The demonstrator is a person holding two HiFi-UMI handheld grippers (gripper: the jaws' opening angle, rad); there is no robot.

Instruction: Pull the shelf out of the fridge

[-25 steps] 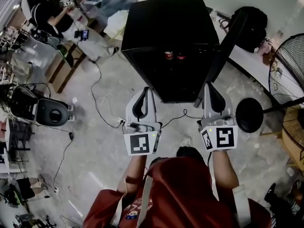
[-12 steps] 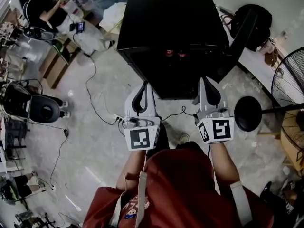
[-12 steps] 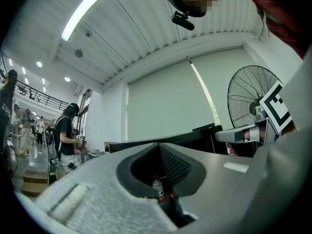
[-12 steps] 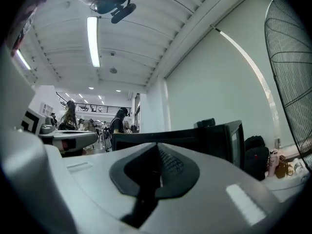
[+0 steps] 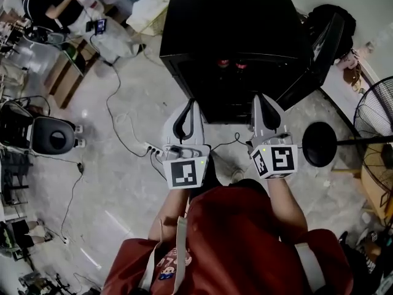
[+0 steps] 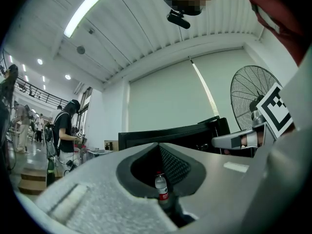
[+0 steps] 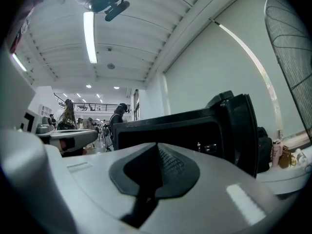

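Door (image 5: 320, 51) open, nothing pulled yet: shelf (image 5: 231, 75) sits dim inside the fridge (image 5: 239, 23) under two bottles (image 5: 224, 62); left gripper (image 5: 193, 103) and right gripper (image 5: 258, 97), both closed and empty, hover just before the fridge.

The black fridge (image 5: 236, 35) stands upright at far centre, its door (image 5: 319, 57) swung open to the right; the shelf inside is lost in the dark interior.

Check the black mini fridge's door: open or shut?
Open. In the head view the black door stands swung out at the right of the black mini fridge, and two red-capped bottles show inside its dark front opening.
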